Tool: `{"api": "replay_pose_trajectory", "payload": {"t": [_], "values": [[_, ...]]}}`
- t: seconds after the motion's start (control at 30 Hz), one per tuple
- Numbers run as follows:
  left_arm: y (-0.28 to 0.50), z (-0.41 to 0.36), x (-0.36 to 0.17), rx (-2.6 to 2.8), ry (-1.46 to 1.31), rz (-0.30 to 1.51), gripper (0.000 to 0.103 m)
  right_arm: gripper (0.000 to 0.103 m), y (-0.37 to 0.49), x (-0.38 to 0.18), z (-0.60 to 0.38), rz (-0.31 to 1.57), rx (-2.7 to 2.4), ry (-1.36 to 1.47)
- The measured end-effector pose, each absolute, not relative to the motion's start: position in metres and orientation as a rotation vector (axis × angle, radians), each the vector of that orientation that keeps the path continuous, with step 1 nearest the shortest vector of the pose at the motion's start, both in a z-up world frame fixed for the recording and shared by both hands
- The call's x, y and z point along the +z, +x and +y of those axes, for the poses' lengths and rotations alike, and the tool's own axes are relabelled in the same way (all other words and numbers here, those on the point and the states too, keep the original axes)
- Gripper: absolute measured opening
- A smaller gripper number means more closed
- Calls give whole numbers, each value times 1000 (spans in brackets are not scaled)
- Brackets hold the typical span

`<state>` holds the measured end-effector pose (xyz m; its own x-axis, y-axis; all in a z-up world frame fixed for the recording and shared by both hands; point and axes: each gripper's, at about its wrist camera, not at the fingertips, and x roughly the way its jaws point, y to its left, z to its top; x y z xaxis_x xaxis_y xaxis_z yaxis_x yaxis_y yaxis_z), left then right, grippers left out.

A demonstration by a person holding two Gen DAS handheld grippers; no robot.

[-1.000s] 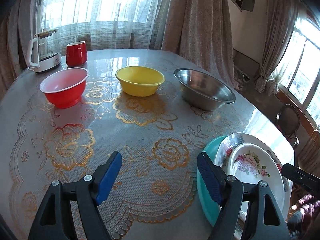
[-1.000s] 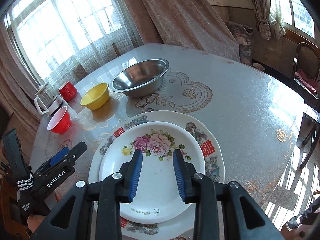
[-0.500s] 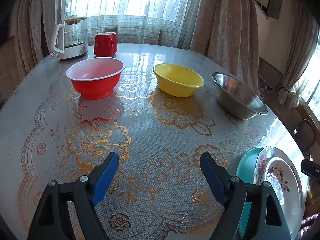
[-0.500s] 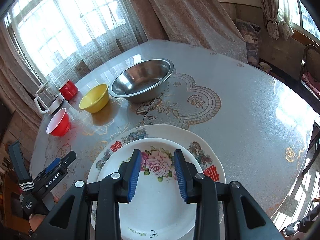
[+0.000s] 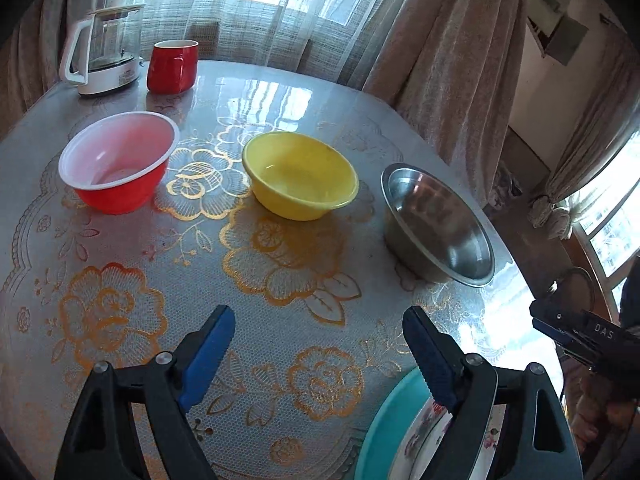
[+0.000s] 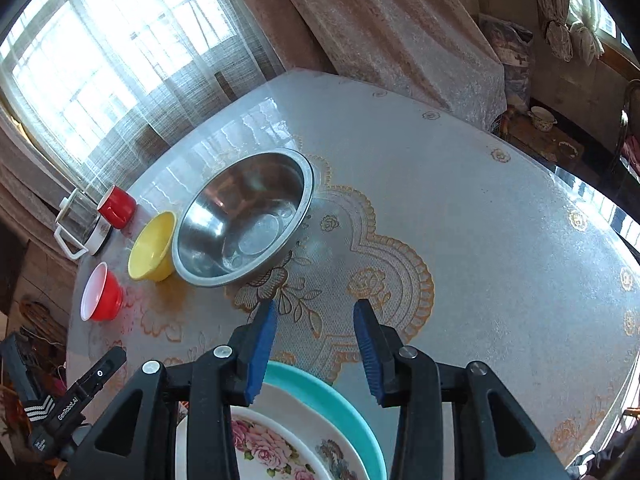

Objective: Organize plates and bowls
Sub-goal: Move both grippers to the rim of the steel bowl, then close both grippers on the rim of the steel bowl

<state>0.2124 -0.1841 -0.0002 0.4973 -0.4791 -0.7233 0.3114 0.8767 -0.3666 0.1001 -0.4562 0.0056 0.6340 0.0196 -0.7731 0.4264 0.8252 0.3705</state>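
Observation:
Three bowls stand in a row on the round table: a red bowl (image 5: 118,162), a yellow bowl (image 5: 300,176) and a steel bowl (image 5: 436,228). The right wrist view shows them too: the red bowl (image 6: 100,294), the yellow bowl (image 6: 154,248), the steel bowl (image 6: 246,216). A stack of plates sits at the near edge: a teal plate (image 5: 386,428) (image 6: 332,404) under flowered white plates (image 6: 272,448). My left gripper (image 5: 318,350) is open and empty above the tablecloth. My right gripper (image 6: 316,350) is open and empty just beyond the plate stack.
A glass kettle (image 5: 106,48) and a red mug (image 5: 174,66) stand at the table's far edge by the curtains. The table (image 6: 500,240) has a lace-pattern cover. A chair (image 5: 576,284) stands off the right side.
Both grippers have moved forward and up from the plate stack toward the bowls. The right gripper's jaws have opened wider. The plates now lie under and behind the fingers.

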Motion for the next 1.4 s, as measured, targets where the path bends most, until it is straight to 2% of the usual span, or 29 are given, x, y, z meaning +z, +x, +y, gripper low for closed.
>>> {"api": "replay_pose_trajectory", "payload": {"t": [0.27, 0.57, 0.63, 0.67, 0.7, 0.83, 0.9, 0.97, 1.03, 1.4], "values": [[257, -248, 18, -558, -136, 953, 88, 41, 162, -1, -483, 862, -201, 684], [294, -292, -8, -570, -52, 1023, 85, 41, 209, -38, -494, 942, -190, 751], [301, -295, -15, -568, -66, 1049, 82, 39, 213, -47, -494, 960, -194, 759], [303, -296, -18, -569, -67, 1055, 75, 34, 214, -51, -495, 970, -195, 764], [305, -298, -21, -574, -63, 1059, 69, 34, 214, -54, -495, 974, -181, 777], [306, -306, -29, -602, -48, 1066, 54, 26, 212, -57, -493, 951, -129, 805], [303, -308, -27, -623, -47, 1053, 35, 22, 211, -55, -488, 958, -119, 780], [295, -313, -21, -628, 10, 1013, 25, 17, 210, -53, -482, 975, -109, 744], [286, -315, -17, -618, 75, 982, 25, 17, 210, -49, -474, 996, -121, 679], [250, -271, -7, -633, -4, 950, 25, 17, 178, -33, -442, 988, -132, 627]]}}
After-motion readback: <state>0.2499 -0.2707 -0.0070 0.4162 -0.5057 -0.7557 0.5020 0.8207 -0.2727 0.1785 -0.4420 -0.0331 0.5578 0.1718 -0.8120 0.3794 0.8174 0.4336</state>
